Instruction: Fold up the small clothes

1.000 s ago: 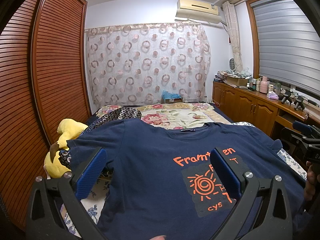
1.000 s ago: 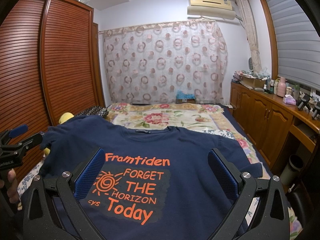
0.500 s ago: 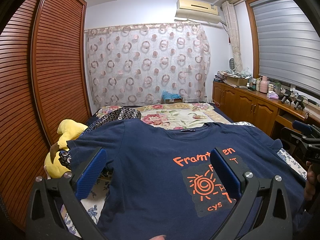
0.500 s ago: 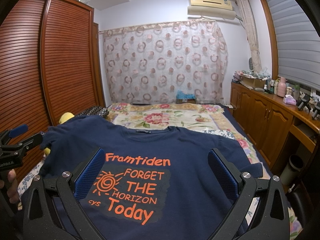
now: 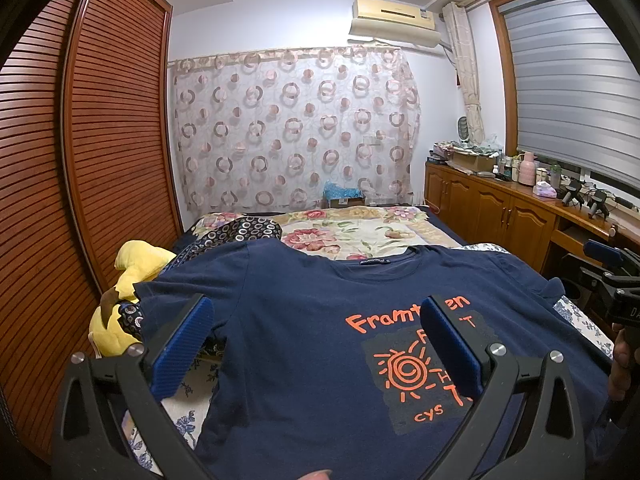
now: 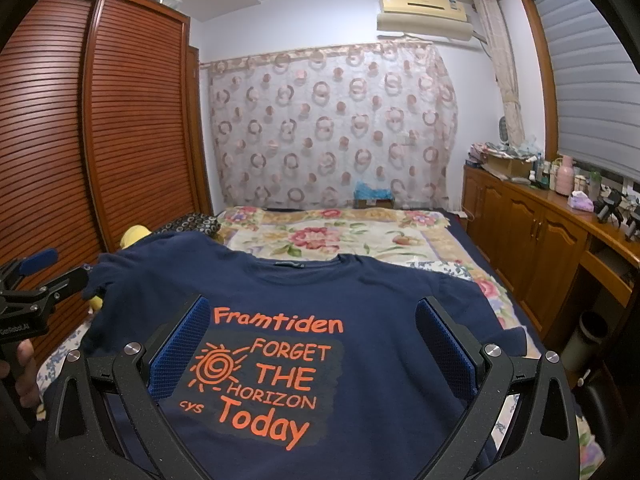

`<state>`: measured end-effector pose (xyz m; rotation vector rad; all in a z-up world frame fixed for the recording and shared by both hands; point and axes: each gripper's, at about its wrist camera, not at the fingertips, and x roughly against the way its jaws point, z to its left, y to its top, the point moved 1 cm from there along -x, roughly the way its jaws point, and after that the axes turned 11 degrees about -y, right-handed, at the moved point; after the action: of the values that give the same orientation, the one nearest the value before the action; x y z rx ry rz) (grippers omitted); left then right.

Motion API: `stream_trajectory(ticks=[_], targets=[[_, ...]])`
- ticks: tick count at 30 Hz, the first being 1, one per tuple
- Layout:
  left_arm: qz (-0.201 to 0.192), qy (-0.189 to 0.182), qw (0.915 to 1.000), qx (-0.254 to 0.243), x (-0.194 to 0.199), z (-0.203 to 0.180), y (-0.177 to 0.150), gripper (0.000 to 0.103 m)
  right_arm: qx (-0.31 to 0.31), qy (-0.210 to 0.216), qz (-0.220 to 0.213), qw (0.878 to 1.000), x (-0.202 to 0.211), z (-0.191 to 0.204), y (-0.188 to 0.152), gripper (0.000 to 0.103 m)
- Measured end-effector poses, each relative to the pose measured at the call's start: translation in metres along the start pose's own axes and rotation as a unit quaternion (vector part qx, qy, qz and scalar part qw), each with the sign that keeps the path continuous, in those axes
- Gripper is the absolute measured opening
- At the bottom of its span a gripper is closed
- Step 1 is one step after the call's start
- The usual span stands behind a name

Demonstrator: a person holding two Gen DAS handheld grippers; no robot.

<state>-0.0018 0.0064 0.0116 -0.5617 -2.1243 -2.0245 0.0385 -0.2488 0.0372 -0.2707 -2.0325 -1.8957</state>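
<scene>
nothing has shifted since a second ago: both views match the earlier ones, shirt and grippers in the same places. the navy t-shirt [image 6: 372, 320] lies spread flat, print side up, across the near end of the bed [image 6: 352, 236], its collar toward the far curtain [image 6: 332, 128] and its orange lettering "framtiden forget the horizon today" facing the cameras. one sleeve reaches toward the yellow plush toy [image 5: 136, 260] at the bed's left edge, beside the slatted wooden wardrobe [image 5: 100, 152]. the left gripper [image 5: 316, 340] hovers over the shirt's left half with its blue-padded fingers [image 5: 182, 340] wide apart, holding nothing. the right gripper [image 6: 312, 344] hangs over the printed chest, its fingers [image 6: 446, 350] likewise spread and empty. each gripper shows at the edge of the other's view, with part of a hand [image 6: 24, 376] on its handle. a wooden cabinet [image 6: 532, 240] with bottles on top runs along the right wall under the window blind [image 5: 572, 92].
</scene>
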Motion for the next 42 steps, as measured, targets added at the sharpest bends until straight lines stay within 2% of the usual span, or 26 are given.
stream_trajectory(ticks=[10,17,27,38,42], targets=[[0.002,-0.001,1.0000,0.000,-0.001,-0.001,0.000,0.103,0.000,0.003,0.001,1.000,0.000,-0.001,-0.003,0.103],[0.021,0.006,0.9997,0.008,-0.003,0.016,0.000,0.103,0.012,0.021,0.020,1.000,-0.010,0.014,-0.005,0.103],[0.049,0.021,0.9984,0.019,-0.013,0.056,-0.016,0.103,0.029,0.044,0.035,0.998,-0.030,0.033,-0.016,0.103],[0.103,0.038,0.9934,0.034,-0.042,0.126,-0.039,0.103,0.056,0.066,0.063,0.994,-0.054,0.058,-0.024,0.103],[0.114,0.021,0.9918,0.055,-0.047,0.153,-0.042,0.103,0.064,0.074,0.071,0.993,-0.062,0.064,-0.025,0.103]])
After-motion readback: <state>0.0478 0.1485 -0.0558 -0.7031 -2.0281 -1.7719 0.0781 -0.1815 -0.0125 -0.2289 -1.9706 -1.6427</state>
